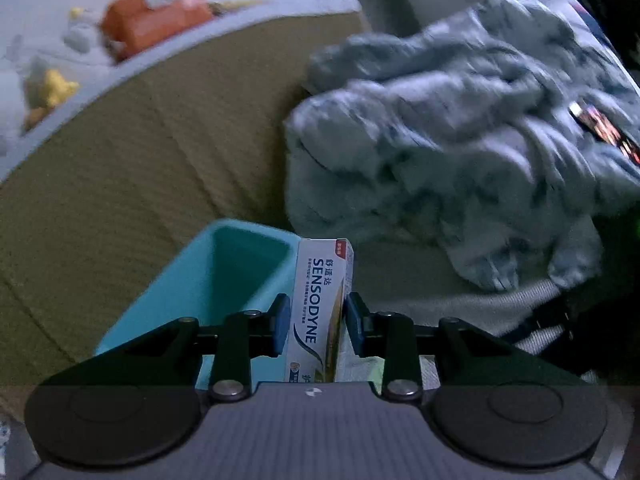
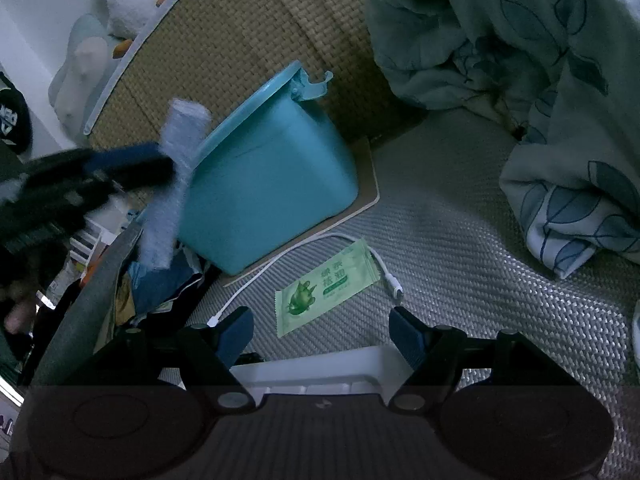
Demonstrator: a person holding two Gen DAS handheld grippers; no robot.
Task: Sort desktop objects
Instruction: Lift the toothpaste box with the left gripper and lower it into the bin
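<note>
Gripping the toothpaste box [image 1: 320, 304] in my left gripper [image 1: 318, 322], I hold it just beside the teal bin [image 1: 240, 276]. Pinched low, it could tip and miss. My right gripper [image 2: 322, 336] hangs open above the green wipe packet [image 2: 326, 286].

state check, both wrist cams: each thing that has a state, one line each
left gripper: shut on toothpaste box
toothpaste box: held, lifted beside the bin
teal bin: open-topped, upright on the mat
right gripper: open, holding nothing
green sachet: sealed, lying flat
white cable: unplugged, loose on the mat
</note>
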